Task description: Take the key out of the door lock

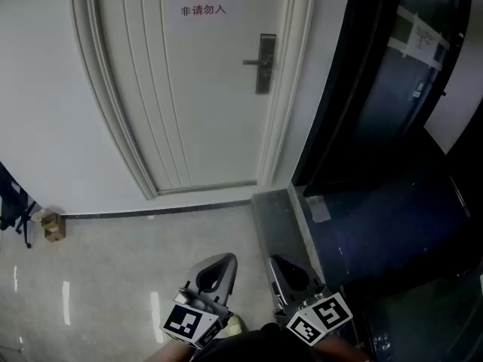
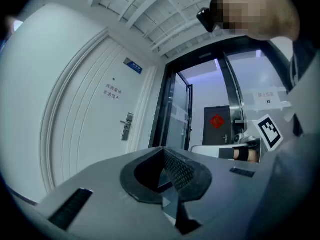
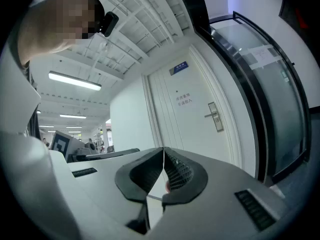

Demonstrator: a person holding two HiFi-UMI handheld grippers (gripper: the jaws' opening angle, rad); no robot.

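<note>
A white door [image 1: 189, 89] stands closed ahead, with a dark lock plate and lever handle [image 1: 264, 62] on its right side. The same lock plate [image 2: 127, 126] shows small in the left gripper view, and the lock plate [image 3: 215, 116] shows again in the right gripper view. At this distance I cannot make out a key in it. My left gripper [image 1: 217, 266] and right gripper [image 1: 287, 268] hang low side by side, far short of the door. The left gripper [image 2: 163, 150] is shut with nothing in it. The right gripper [image 3: 163, 150] is shut and empty too.
A paper sign with red characters [image 1: 202, 2] hangs on the door. Right of it stands a dark glass partition [image 1: 392, 111] with a grey floor strip [image 1: 281, 217] at its foot. A small cardboard box [image 1: 51, 225] sits by the wall at left.
</note>
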